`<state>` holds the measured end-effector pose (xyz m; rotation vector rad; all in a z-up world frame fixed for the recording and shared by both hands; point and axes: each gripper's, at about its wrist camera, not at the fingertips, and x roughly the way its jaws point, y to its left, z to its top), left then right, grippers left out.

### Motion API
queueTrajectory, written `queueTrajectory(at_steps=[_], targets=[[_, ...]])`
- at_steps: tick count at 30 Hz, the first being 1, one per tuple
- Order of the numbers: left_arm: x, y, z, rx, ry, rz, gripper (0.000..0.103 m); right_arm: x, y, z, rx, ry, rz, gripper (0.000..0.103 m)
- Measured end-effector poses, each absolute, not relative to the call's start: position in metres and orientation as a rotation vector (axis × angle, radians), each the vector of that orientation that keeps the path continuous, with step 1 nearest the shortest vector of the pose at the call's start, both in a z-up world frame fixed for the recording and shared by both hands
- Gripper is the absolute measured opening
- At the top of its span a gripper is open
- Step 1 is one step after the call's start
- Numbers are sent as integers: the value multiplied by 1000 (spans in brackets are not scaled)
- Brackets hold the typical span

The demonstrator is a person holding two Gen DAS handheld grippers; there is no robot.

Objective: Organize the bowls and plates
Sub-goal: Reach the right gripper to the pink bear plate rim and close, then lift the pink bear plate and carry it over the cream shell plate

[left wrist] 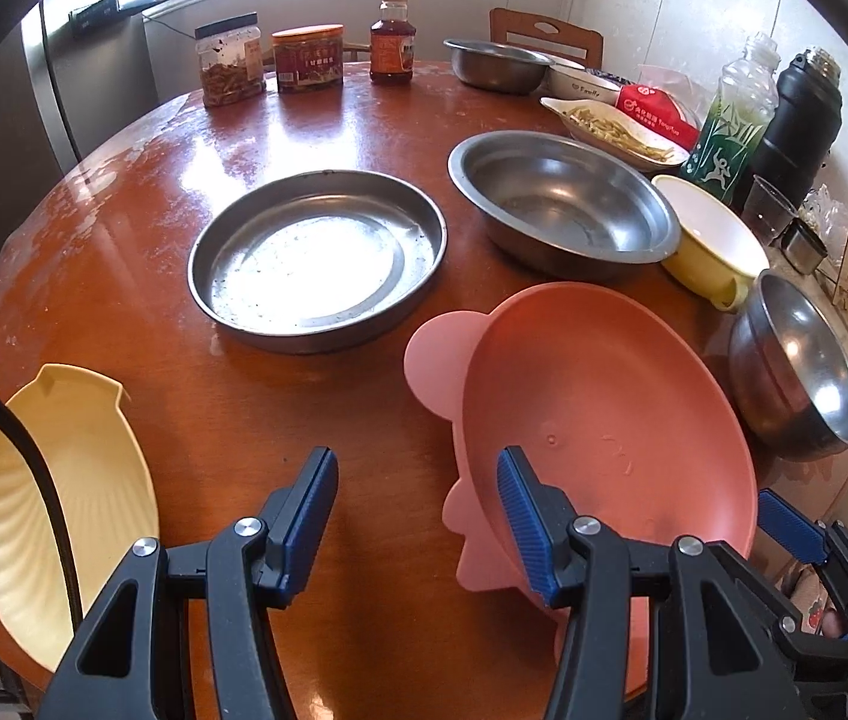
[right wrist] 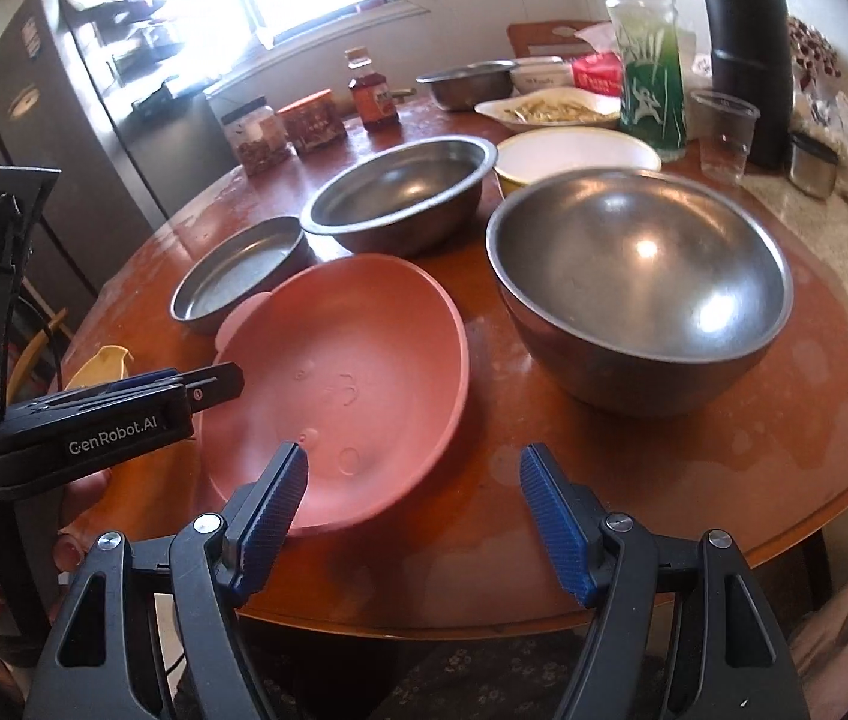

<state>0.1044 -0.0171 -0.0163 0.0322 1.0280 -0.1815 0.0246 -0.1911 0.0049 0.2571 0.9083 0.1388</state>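
Gaping tongs [left wrist: 418, 516] over bare pink bowl [left wrist: 604, 432]

From my left wrist view, the yellow dish [left wrist: 64, 516] at the counter's near left edge is partly crossed by a black cable [left wrist: 34, 468]. My finger [left wrist: 523, 528] hides the pink plate's [left wrist: 604, 408] near rim. Jar labels [left wrist: 310, 63] are too small to read. On the right view, the flat pan [right wrist: 232, 282] is partly covered by the plate.
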Motion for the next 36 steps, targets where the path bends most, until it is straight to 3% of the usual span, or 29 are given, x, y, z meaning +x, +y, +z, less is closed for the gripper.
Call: queueTrajectory(at_steps=[5, 6, 8, 11, 16, 36], targets=[[112, -21, -23, 35, 1023, -189, 55, 29, -186, 3, 234, 895, 158, 72], [112, -23, -24, 37, 1018, -194, 55, 30, -185, 2, 228, 895, 161, 67], [112, -25, -24, 50, 1008, -200, 55, 33, -182, 2, 210, 887, 172, 46], [112, -26, -24, 53, 1001, -208, 49, 37, -179, 1, 180, 881, 178, 36], [108, -30, -22, 44, 989, -233, 37, 38, -173, 1, 168, 870, 207, 33], [74, -13, 10, 38, 914, -203, 37, 31, -162, 23, 155, 818, 227, 33]])
